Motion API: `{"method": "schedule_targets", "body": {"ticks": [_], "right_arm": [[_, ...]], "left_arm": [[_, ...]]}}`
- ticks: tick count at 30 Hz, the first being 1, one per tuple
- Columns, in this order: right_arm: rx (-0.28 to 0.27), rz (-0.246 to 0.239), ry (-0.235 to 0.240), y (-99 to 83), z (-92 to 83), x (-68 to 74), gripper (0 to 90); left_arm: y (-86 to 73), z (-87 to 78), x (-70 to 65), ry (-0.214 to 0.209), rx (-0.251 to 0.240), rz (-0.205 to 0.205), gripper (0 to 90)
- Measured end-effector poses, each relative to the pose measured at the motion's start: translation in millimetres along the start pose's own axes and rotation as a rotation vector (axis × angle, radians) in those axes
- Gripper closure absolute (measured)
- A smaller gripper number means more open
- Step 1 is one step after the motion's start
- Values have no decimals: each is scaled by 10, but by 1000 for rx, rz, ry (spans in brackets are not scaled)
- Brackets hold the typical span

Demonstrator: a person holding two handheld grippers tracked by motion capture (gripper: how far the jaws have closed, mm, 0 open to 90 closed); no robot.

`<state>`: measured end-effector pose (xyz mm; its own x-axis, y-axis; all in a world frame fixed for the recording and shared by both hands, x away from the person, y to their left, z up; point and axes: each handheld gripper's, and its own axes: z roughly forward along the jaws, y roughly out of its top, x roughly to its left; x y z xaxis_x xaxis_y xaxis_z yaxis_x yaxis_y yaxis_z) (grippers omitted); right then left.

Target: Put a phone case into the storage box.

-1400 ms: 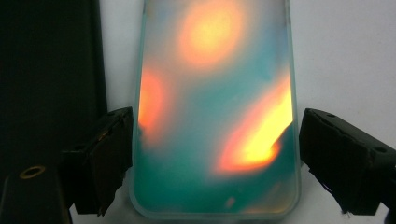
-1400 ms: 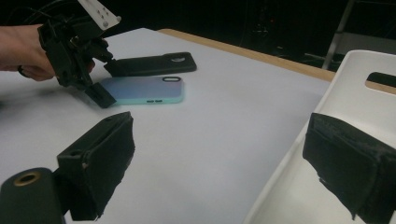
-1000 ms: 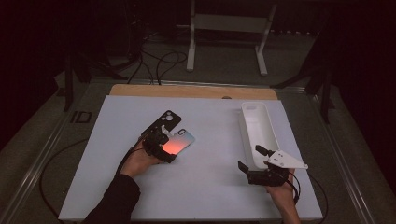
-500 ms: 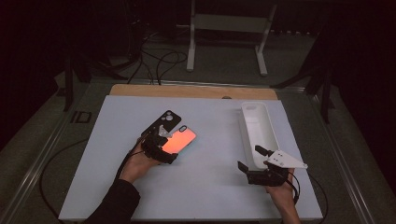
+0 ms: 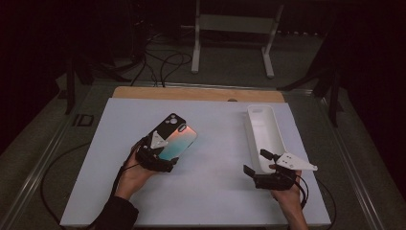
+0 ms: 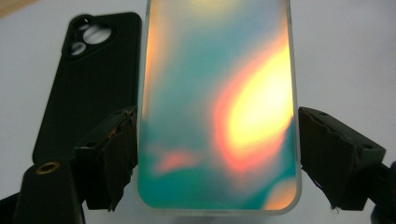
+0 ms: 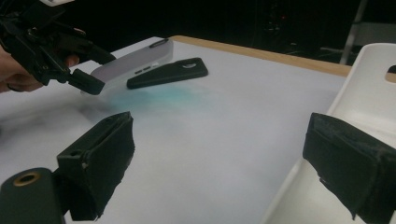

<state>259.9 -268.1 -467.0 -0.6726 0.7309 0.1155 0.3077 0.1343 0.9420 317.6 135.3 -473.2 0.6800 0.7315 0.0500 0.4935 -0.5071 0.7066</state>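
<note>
Phone (image 6: 217, 107), flat, stiff and glossy, is judged light but slippery and breakable, so its long edges near the lower end are the sensible place for a hold. It is gripped there by the left tool (image 5: 158, 155), jaws closed against both edges, raised off the tabletop (image 5: 215, 191), with a black case (image 6: 84, 84) lying at its 9 o'clock. The right tool (image 5: 268, 172) is spread wide and holds nothing, beside a white tray (image 5: 263, 129) at 3 o'clock.

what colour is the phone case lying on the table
Black case, clearest in the left gripper view, beside the phone.
</note>
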Motion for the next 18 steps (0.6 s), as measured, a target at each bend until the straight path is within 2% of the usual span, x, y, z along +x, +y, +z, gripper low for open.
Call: {"method": "schedule_targets", "body": {"ticks": [3, 4, 8, 14, 18], "right_arm": [[1, 7, 6, 10, 0, -3, 87], [4, 10, 7, 18, 2, -5, 87], [17, 27, 23, 92, 37, -6, 87], [47, 16, 47, 222, 142, 26, 87], [70, 13, 74, 309, 259, 51, 87]], "left_arm": [[-8, -38, -33, 8, -24, 4, 171], [-12, -79, -65, 9, -55, 4, 171], [1, -138, -136, 17, -106, 17, 171], [35, -207, -200, 21, -131, 40, 171], [45, -225, -242, 8, -144, 50, 171]]}}
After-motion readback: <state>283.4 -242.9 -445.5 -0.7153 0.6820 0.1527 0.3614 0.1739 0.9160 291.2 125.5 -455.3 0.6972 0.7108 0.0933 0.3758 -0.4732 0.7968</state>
